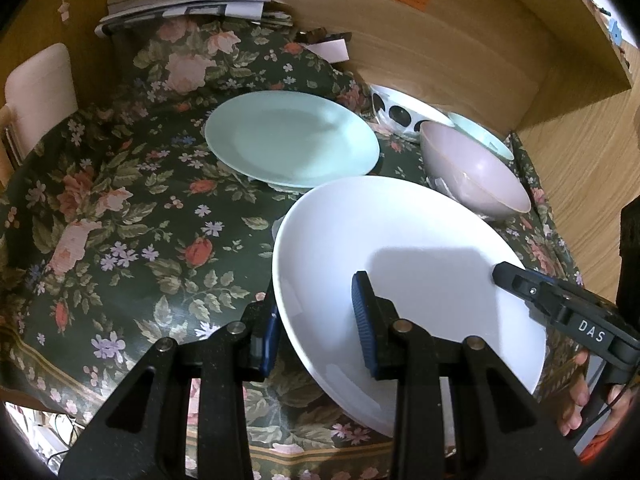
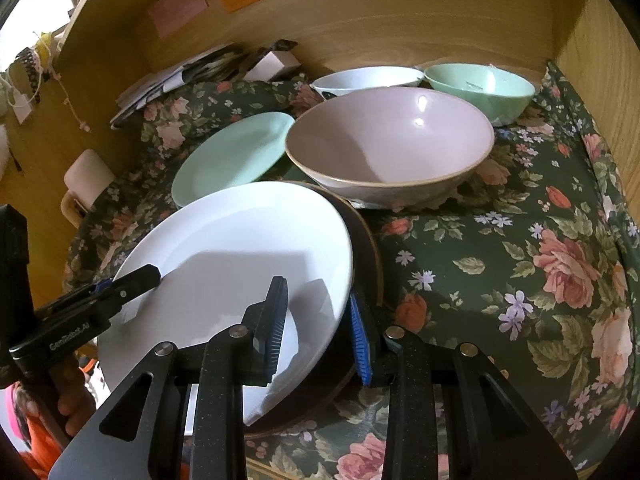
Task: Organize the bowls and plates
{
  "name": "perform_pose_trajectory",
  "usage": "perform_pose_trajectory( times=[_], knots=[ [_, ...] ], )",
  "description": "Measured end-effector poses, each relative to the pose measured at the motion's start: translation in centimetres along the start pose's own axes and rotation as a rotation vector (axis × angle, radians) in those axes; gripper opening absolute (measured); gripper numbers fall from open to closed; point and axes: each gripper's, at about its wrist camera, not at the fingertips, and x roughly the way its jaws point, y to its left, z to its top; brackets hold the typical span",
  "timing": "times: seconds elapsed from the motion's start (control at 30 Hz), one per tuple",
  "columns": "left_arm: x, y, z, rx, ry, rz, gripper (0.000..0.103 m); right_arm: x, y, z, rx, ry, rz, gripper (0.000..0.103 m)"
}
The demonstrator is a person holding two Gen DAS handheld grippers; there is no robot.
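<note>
Observed: floral tablecloth [image 1: 120, 208], matte, beneath smooth round white plate [image 1: 400, 248], tilted above a dark brown plate [image 2: 366, 248]. Left gripper [image 1: 316, 328] and right gripper [image 2: 318, 328] each clamped on the white plate's opposite rims. Glossy pink bowl [image 2: 392, 140] behind.

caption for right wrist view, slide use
Both grippers clamp the white plate's rim over a dark plate, pink bowl behind.

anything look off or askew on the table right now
Nothing is spilled or broken. The white plate is tilted, not flat: the left gripper and right gripper each clamp its rim, over a dark plate. The floral tablecloth is bunched up behind the mint plate.
</note>
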Motion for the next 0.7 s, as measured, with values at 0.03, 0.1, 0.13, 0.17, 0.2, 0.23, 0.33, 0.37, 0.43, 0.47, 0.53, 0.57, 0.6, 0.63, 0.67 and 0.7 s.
perform_pose_trajectory(
  times=[0.03,0.1,0.13,0.17,0.2,0.23,0.33,0.37,0.43,0.47,0.53,0.57,0.6,0.63,0.67,0.7],
  knots=[
    [0.1,0.0,-0.1,-0.001,0.000,0.000,0.034,0.0,-0.1,0.0,0.003,0.000,0.001,0.027],
    [0.2,0.1,-0.1,-0.007,0.004,-0.007,0.033,-0.1,-0.3,0.0,0.010,0.000,0.008,0.027],
    [0.3,0.1,-0.1,-0.008,0.006,-0.008,0.033,-0.1,-0.3,0.0,0.009,-0.001,0.006,0.027],
    [0.3,0.0,-0.1,-0.003,0.004,-0.002,0.033,-0.2,-0.3,0.0,0.008,-0.001,0.004,0.027],
    [0.4,-0.1,-0.2,0.008,0.004,0.009,0.033,-0.2,-0.3,0.1,0.005,-0.001,0.001,0.027],
    [0.5,-0.1,-0.2,0.009,0.005,0.011,0.033,-0.2,-0.2,0.1,0.003,0.001,0.001,0.027],
    [0.6,0.1,-0.2,0.003,0.005,0.001,0.033,-0.2,-0.3,0.1,0.006,0.008,0.007,0.028],
    [0.5,0.2,-0.2,0.002,0.005,-0.001,0.033,-0.2,-0.3,0.1,0.005,0.011,0.007,0.028],
    [0.6,0.2,-0.3,0.003,0.003,-0.001,0.033,-0.2,-0.2,0.2,0.003,0.017,0.001,0.028],
    [0.6,0.2,-0.2,0.002,0.004,-0.001,0.033,-0.2,-0.2,0.2,0.002,0.019,-0.003,0.028],
    [0.6,0.3,-0.2,0.000,0.006,-0.006,0.033,-0.3,-0.1,0.2,-0.001,0.021,-0.009,0.028],
    [0.7,0.3,-0.2,0.001,0.007,-0.008,0.033,-0.4,-0.1,0.2,-0.001,0.017,-0.015,0.029],
    [0.7,0.2,-0.2,0.005,0.006,-0.011,0.033,-0.7,-0.2,0.3,-0.002,0.009,-0.021,0.030],
    [0.7,0.1,-0.2,0.011,0.005,-0.013,0.033,-0.9,-0.3,0.3,-0.008,-0.003,-0.030,0.030],
    [0.8,-0.1,-0.3,0.014,0.005,-0.009,0.033,-1.3,-0.4,0.5,-0.020,-0.016,-0.027,0.030],
    [0.9,-0.2,-0.3,0.017,0.005,-0.006,0.033,-1.6,-0.4,0.6,-0.024,-0.023,-0.024,0.030]
  ],
)
